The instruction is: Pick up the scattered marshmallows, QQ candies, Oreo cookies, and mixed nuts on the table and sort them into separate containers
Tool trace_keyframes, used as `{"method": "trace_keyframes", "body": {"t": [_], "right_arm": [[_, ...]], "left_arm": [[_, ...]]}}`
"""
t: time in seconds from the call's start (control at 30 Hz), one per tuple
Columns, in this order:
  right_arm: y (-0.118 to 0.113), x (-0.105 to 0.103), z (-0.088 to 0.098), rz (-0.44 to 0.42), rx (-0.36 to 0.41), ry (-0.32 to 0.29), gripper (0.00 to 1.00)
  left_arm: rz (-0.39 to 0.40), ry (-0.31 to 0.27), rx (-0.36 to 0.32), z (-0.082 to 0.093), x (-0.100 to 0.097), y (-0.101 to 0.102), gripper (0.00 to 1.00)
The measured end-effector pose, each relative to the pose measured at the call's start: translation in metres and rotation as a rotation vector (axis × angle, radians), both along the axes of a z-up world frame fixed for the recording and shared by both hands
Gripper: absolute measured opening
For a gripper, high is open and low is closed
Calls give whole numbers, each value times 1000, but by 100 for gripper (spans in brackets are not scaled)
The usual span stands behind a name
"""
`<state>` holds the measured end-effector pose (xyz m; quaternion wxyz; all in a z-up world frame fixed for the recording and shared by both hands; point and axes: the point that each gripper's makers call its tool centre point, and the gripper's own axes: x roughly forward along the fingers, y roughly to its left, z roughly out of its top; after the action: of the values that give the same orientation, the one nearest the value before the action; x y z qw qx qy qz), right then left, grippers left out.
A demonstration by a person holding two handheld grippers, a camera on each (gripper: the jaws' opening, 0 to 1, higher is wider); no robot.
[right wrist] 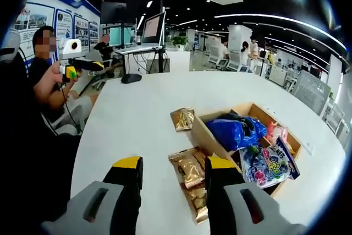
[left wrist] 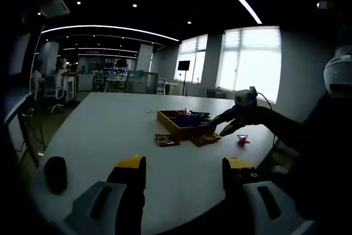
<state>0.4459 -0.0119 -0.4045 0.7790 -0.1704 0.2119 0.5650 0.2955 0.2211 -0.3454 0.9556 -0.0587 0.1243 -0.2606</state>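
A wooden divided box [left wrist: 171, 127] sits mid-table, and two brown nut packets [left wrist: 166, 140] [left wrist: 204, 138] lie in front of it. My left gripper [left wrist: 184, 171] hangs open and empty over the near table, well short of them. My right gripper [left wrist: 234, 123] reaches in beside the box, close to a small red packet [left wrist: 242, 138]. In the right gripper view, the right gripper [right wrist: 173, 171] is open above a strip of nut packets [right wrist: 190, 171]. The box [right wrist: 206, 136] holds blue packets [right wrist: 236, 130], colourful candy bags [right wrist: 267, 163] and pink packets [right wrist: 278, 132]. Another nut packet [right wrist: 184, 119] lies by its far corner.
A small black object [left wrist: 55, 173] rests near the table's left edge. A black mouse-like thing [right wrist: 131, 78] lies at the far side. A seated person holds my left gripper [right wrist: 91, 65] at the table's left edge. Desks, monitors and chairs stand beyond the white table [right wrist: 126, 130].
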Motion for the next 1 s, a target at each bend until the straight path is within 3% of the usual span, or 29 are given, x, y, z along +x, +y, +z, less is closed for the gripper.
{"method": "trace_keyframes", "body": {"t": [0.27,1.0], "right_arm": [[23,7,-14,28,-39,2,41],[28,16,-28,24,-65,0,41]], "left_arm": [[14,-3,-8,-1,-3,9,61],[8,6,-38,-5,-1,13,61]]}}
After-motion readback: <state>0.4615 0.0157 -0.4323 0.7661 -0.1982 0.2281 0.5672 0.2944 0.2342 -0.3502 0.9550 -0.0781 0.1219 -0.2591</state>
